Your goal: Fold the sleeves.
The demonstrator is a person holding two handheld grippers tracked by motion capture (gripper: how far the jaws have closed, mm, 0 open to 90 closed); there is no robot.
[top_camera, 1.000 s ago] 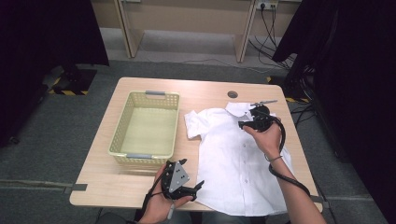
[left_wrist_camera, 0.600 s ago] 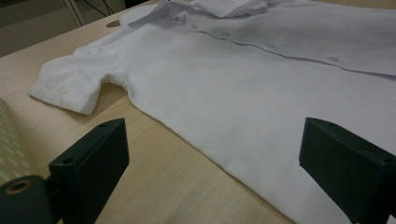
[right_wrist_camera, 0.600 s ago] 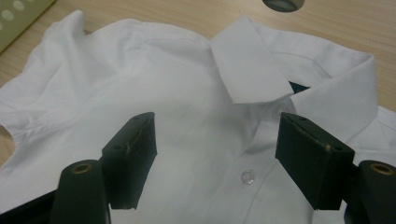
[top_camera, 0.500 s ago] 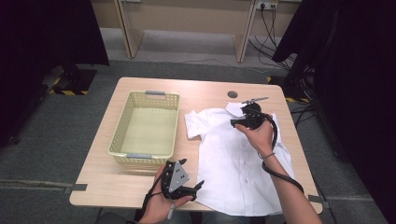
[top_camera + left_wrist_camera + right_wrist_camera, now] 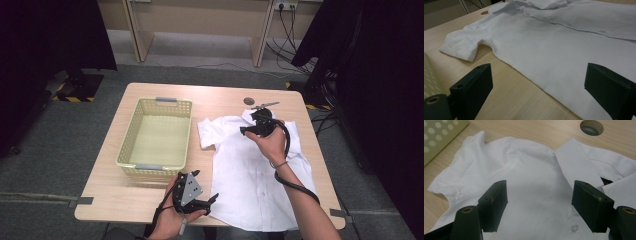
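Table: pale wooden table (image 5: pixel 145 202), carrying everything else.
Shirt: white short-sleeved button-up shirt (image 5: pixel 250 175), lying flat on the table's right half, collar at the far end.
Basket: pale yellow perforated plastic basket (image 5: pixel 131 135), just left of the shirt, its near sleeve almost at the rim.
Hole: round dark cable hole (image 5: pixel 249 101), just beyond the shirt's collar.
Right gripper: right gripper (image 5: pixel 539 205), over the shirt's collar and shoulder, jaws spread wide, nothing between them.
Left gripper: left gripper (image 5: pixel 536 87), at the shirt's near left hem, low over the table, jaws wide apart, nothing held.
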